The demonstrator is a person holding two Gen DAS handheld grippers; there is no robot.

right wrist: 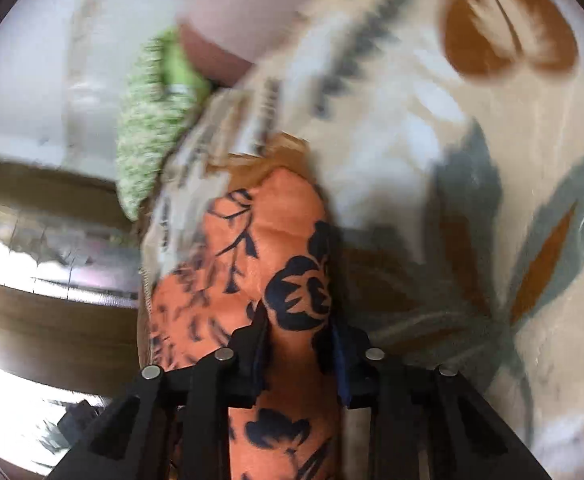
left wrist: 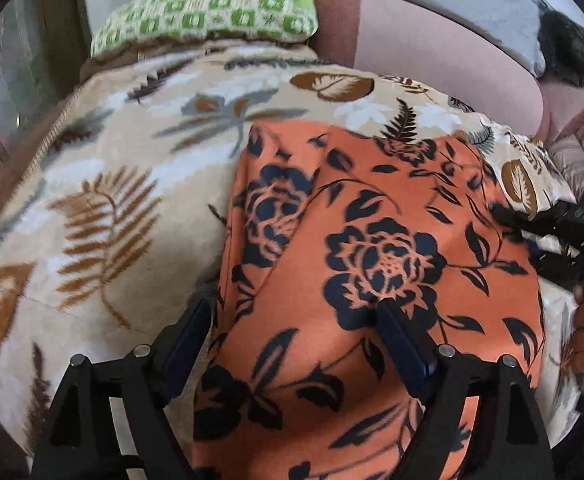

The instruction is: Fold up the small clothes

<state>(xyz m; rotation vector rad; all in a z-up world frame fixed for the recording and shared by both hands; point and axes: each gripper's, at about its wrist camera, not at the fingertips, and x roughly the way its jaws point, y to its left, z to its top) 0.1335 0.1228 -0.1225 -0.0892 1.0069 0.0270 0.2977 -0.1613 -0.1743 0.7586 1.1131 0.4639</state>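
An orange garment printed with dark flowers (left wrist: 380, 264) is shown spread over a beige leaf-patterned blanket (left wrist: 103, 184) on a bed or sofa, with a green checked pillow (left wrist: 207, 12) beyond it. The left gripper (left wrist: 292, 312) is seen with its fingers spread wide: one fingertip lies off the cloth's left edge, the other rests on the printed fabric, and nothing is pinched. In the right wrist view, a bunched ridge of the same garment (right wrist: 287, 248) is pinched between the closed-in fingers of the right gripper (right wrist: 300, 332); this view is blurred. The cloth is judged thin, light and limp, draping and creasing freely, and likely somewhat slippery. Hold is best taken at hems or corners, through all layers, since a mid-panel pinch would merely gather wrinkles.
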